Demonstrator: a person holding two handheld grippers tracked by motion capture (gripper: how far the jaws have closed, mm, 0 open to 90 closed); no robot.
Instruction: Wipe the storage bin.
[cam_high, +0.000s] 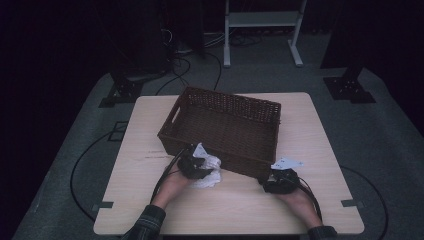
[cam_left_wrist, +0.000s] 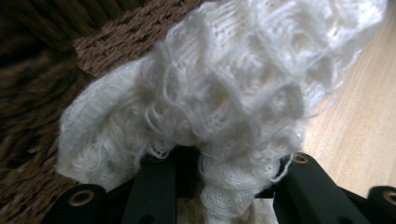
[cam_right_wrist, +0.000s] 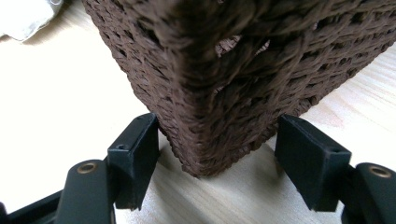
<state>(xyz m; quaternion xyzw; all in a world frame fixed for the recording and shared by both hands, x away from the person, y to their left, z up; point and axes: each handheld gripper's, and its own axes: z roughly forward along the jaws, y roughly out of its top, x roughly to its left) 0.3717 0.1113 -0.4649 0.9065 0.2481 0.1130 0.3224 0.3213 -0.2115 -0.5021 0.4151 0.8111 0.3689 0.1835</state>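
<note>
A brown woven basket (cam_high: 225, 100) stands on the wooden table (cam_high: 310, 130), turned a little askew. At its near left wall my left gripper (cam_high: 196, 167) is shut on a fluffy white cloth (cam_high: 212, 167). In the left gripper view the cloth (cam_left_wrist: 210, 93) bulges up between the black jaws of the left gripper (cam_left_wrist: 229, 168), with the basket wall (cam_left_wrist: 116, 37) right behind it. My right gripper (cam_high: 276, 180) sits at the basket's near right corner. In the right gripper view the right gripper (cam_right_wrist: 217, 135) has its jaws on either side of that basket corner (cam_right_wrist: 233, 70), pads against the weave.
A white metal frame (cam_high: 262, 20) and two black stand bases (cam_high: 122, 90) (cam_high: 350, 87) stand on the grey floor behind the table. Cables run across the floor at left. Bare table (cam_high: 240, 205) lies between my forearms. A bit of the cloth (cam_right_wrist: 23, 16) shows left of the basket.
</note>
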